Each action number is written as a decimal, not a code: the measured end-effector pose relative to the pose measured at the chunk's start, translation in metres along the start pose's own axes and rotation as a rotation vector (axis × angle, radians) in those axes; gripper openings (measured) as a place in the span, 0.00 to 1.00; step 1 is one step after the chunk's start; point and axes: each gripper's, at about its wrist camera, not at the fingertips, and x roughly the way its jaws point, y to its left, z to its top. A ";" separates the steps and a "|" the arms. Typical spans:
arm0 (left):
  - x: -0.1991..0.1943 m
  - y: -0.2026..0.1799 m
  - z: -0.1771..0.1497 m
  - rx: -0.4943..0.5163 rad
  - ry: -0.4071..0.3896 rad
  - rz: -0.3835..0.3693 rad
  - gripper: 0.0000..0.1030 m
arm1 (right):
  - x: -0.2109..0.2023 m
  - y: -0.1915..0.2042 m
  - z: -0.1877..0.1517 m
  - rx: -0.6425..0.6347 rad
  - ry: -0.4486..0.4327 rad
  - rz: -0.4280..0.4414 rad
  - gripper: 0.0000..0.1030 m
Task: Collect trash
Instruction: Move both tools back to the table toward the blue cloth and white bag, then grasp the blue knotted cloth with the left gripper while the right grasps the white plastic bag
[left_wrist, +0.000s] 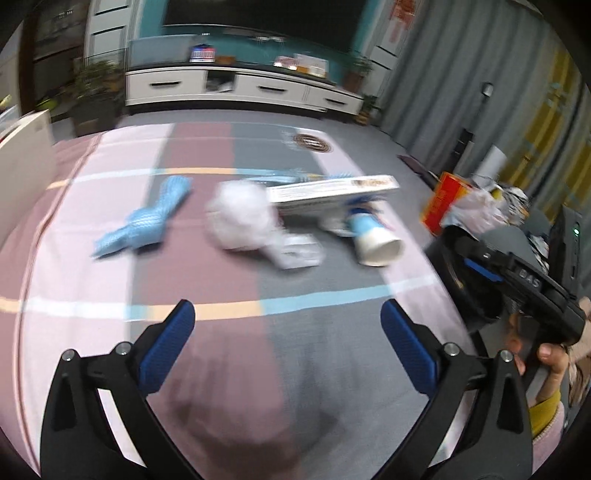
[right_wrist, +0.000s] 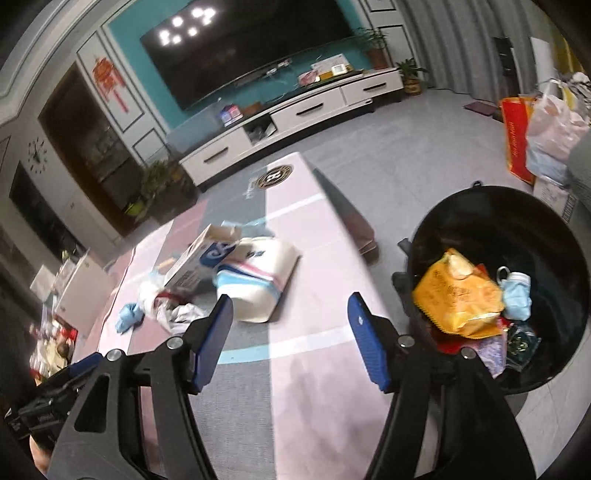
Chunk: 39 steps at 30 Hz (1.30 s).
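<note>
Right wrist view showed the right gripper (right_wrist: 290, 332) half open and empty beside the round black plastic bin (right_wrist: 554, 236), ready at the pink-and-grey-clothed table's (right_wrist: 314, 387) right edge; the left gripper (left_wrist: 288, 328) gaped wide, empty, facing the crumpled white plastic bag (left_wrist: 240, 218) mid-table.

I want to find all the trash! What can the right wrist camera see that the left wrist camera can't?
Only the right wrist view looks inside the black bin: an orange snack bag and a blue face mask lie there. Only the left wrist view shows the crumpled blue wrapper clearly. Both show the paper cup, the long carton and an open, empty tool.
</note>
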 end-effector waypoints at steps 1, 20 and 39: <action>-0.002 0.008 -0.001 -0.015 -0.005 0.008 0.97 | 0.004 0.004 -0.001 -0.007 0.006 -0.002 0.62; 0.013 0.085 0.030 -0.037 -0.072 0.122 0.97 | 0.064 0.117 -0.028 -0.310 0.115 0.145 0.62; 0.075 0.102 0.042 0.047 0.003 0.094 0.80 | 0.154 0.180 -0.042 -0.518 0.244 0.099 0.25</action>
